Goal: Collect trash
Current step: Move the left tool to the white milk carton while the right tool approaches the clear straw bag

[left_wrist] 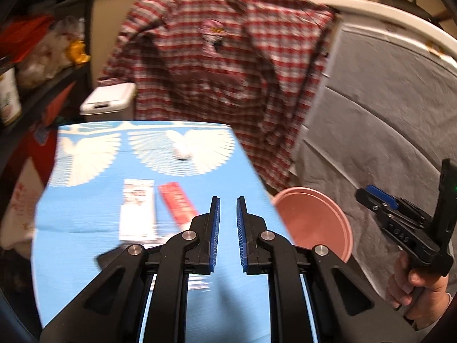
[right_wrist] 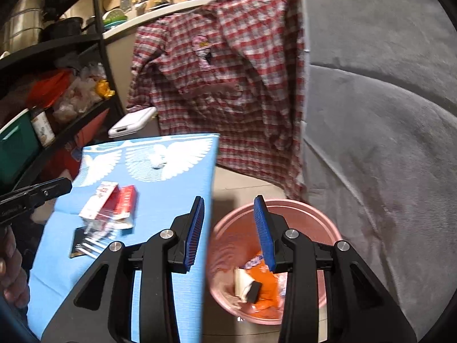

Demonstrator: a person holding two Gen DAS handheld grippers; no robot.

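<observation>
Both sets of jaws are empty: the left gripper [left_wrist: 228,225] stands narrowly parted above the near part of the table [left_wrist: 85,214], and the right gripper [right_wrist: 230,228] is spread wide above the gap between the table's right edge and the pink bin [right_wrist: 225,228].

Trash is left on the blue cloth: a white carton [right_wrist: 98,200] and a red carton [right_wrist: 125,201] side by side toward the left edge, clear and dark wrappers [right_wrist: 88,241] just nearer, and a small crumpled white wad [right_wrist: 158,160] near the far edge. The bin, on the floor just off the right edge, already holds an orange wrapper [right_wrist: 264,285] and other scraps.

This reads as a pause between drops, with collecting partway done. Next, I judge, a gripper must open over the cartons, the closest pile, and close across one box. The cloth around them is bare, and the path right to the bin looks unobstructed, though a plaid shirt [right_wrist: 228,71] hangs beyond.
</observation>
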